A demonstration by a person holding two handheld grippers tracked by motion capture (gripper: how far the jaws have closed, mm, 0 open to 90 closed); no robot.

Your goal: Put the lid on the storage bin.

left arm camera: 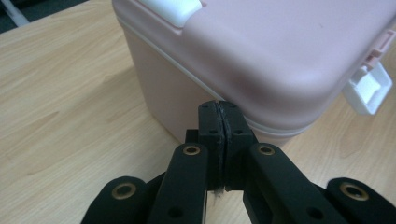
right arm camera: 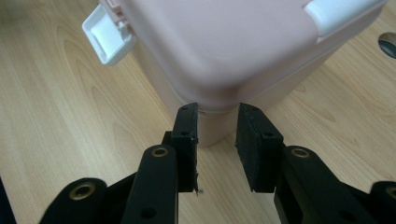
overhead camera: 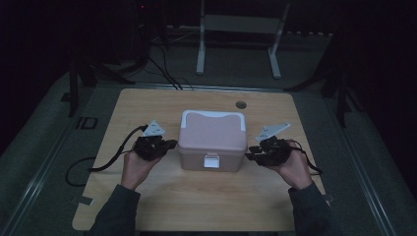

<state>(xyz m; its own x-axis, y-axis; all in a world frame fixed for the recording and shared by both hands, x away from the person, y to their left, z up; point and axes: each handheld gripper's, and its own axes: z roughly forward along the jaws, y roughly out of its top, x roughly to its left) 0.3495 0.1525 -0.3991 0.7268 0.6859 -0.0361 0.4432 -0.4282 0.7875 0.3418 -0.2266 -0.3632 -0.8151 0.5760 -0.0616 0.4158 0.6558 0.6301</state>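
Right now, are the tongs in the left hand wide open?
No, the left tongs are pressed shut with nothing between them, right next to the corner of the pink box.

Pink box (left arm camera: pixel 261 51) — smooth matt plastic, with a glossier white plastic latch (left arm camera: pixel 369 88) and white lid inset (right arm camera: pixel 336 11); table (overhead camera: pixel 147 196) — pale wood-grain laminate, smooth with a low sheen; left gripper (left arm camera: pixel 219 112) and right gripper (right arm camera: pixel 217 121) matt black plastic with brass-coloured metal rivets.

Jaws parted at pink box (right arm camera: pixel 233 46) corner.
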